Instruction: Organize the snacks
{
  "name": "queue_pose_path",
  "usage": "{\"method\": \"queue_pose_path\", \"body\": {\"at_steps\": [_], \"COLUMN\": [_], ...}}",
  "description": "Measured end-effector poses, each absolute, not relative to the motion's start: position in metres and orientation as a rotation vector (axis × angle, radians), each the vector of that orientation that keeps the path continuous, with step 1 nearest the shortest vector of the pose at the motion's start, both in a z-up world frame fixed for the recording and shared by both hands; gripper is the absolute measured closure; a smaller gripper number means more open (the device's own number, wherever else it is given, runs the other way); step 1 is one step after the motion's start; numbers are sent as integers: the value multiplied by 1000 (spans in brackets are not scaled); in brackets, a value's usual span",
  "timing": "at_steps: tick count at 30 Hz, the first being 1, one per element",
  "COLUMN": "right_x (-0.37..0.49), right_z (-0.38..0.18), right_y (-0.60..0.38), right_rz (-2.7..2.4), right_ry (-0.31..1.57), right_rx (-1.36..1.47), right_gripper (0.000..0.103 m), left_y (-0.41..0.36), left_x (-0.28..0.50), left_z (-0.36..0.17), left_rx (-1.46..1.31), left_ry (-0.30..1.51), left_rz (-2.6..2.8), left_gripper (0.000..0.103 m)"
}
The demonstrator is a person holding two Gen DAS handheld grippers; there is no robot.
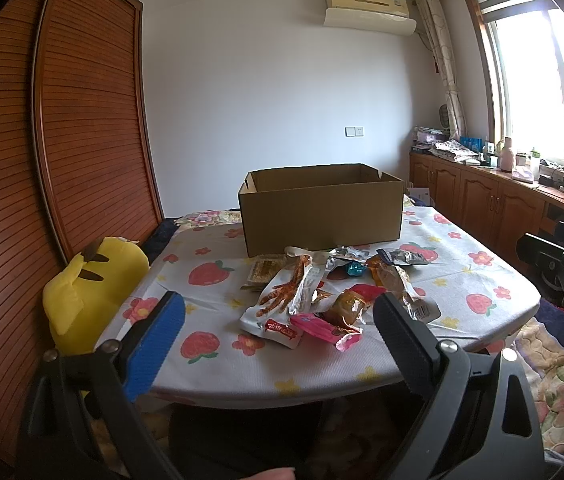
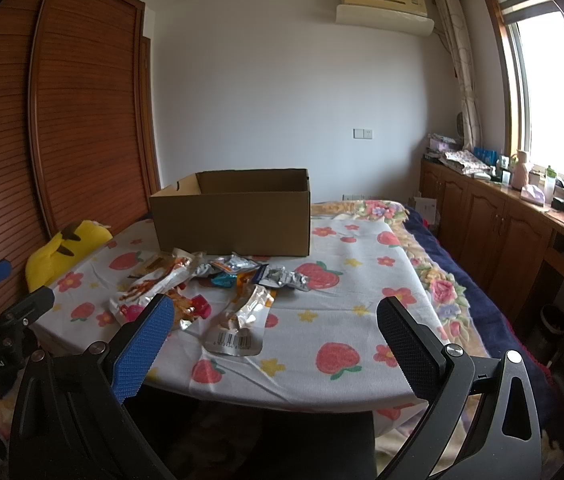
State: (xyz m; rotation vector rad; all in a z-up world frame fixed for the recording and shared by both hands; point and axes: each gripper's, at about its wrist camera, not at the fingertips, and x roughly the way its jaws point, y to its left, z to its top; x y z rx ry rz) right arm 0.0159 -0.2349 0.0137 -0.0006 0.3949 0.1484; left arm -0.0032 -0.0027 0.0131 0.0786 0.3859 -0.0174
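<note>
left wrist view: left gripper (image 1: 278,316) spread wide and empty, snack packets (image 1: 322,296) heaped at 12 o'clock before a cardboard box (image 1: 322,208) whose inside is hidden. right gripper (image 2: 276,316) likewise released, packets at 11 o'clock; yellow plush (image 2: 62,252) at 9 o'clock, half hidden by the table (image 2: 342,320).

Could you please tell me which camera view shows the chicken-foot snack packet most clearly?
The left wrist view: the chicken-foot packet lies near centre, its printed foot plain to see. In the right wrist view the same packet sits far left, foreshortened and smaller.
</note>
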Motion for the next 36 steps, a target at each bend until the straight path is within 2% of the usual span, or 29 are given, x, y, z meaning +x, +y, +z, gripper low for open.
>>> {"method": "queue_pose_path", "body": {"at_steps": [24, 36], "right_x": [14, 30], "right_z": [13, 1], "right_y": [-237, -240], "right_rz": [150, 157], "right_ry": [398, 455], "right_rx": [-1, -4], "right_gripper": [0, 0], "left_y": [-4, -5], "left_x": [-4, 22], "left_z": [12, -10], "left_rx": [80, 80], "left_ry": [389, 467], "left_rz": [-18, -50], "left_gripper": [7, 7]}}
